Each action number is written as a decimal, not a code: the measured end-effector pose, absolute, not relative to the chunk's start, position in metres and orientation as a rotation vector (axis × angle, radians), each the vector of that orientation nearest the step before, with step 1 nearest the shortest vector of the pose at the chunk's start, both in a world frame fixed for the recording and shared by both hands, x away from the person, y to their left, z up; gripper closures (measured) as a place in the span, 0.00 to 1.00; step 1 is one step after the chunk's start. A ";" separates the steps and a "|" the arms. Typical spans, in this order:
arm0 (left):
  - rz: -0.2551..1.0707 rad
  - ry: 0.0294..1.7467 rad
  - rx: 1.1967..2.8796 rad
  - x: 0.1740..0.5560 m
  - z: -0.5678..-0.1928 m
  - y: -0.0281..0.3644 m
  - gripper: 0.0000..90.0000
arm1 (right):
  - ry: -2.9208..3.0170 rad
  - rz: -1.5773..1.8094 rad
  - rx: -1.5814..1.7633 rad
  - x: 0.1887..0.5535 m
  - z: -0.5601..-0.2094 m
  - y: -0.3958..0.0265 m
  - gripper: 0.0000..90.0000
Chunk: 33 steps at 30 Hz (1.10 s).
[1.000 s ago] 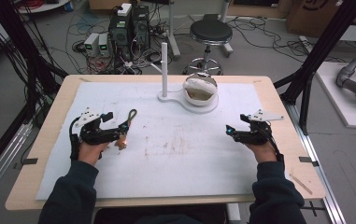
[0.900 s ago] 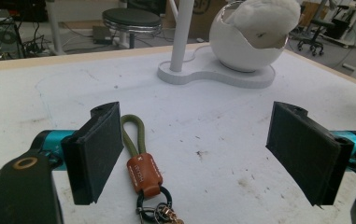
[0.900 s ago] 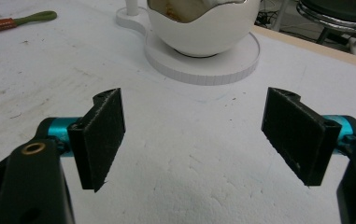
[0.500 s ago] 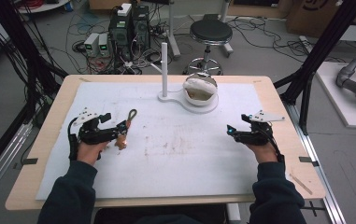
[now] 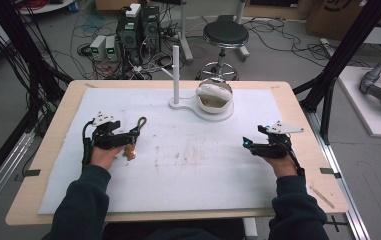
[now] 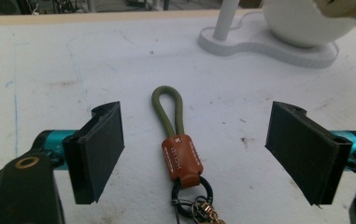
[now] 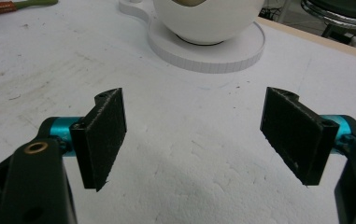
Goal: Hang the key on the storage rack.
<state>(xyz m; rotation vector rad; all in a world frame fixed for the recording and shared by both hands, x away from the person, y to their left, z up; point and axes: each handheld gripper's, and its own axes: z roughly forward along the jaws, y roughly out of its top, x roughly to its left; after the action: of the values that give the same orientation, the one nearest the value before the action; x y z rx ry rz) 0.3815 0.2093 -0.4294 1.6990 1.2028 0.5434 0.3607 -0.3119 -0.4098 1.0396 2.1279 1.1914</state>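
A keychain (image 6: 181,157) with an olive cord loop, a brown leather tab and a black ring lies flat on the white sheet. My left gripper (image 6: 195,140) is open, one jaw on each side of the keychain without touching it. From above, the keychain (image 5: 139,125) lies at the tips of the left gripper (image 5: 131,136), at the left of the table. My right gripper (image 5: 250,145) rests at the right of the table. In its own view the right gripper (image 7: 194,126) is open, with bare sheet between its jaws.
A white stand with an upright post (image 5: 176,70) and a round bowl (image 5: 214,96) sits at the back middle of the white sheet (image 5: 198,175). The wooden table edge (image 5: 318,150) frames the sheet. Black frame posts (image 5: 328,95) and a stool (image 5: 225,35) stand beyond.
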 end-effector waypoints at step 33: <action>0.508 1.111 1.617 0.393 -0.402 0.184 0.80 | 2.118 1.194 1.018 0.361 -0.407 -0.312 0.26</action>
<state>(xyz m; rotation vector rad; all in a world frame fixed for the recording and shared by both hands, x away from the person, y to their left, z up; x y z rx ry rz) 0.3935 0.1844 -0.4022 1.6165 1.1115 0.5079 0.3606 -0.3116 -0.4071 1.0177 2.1183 1.1938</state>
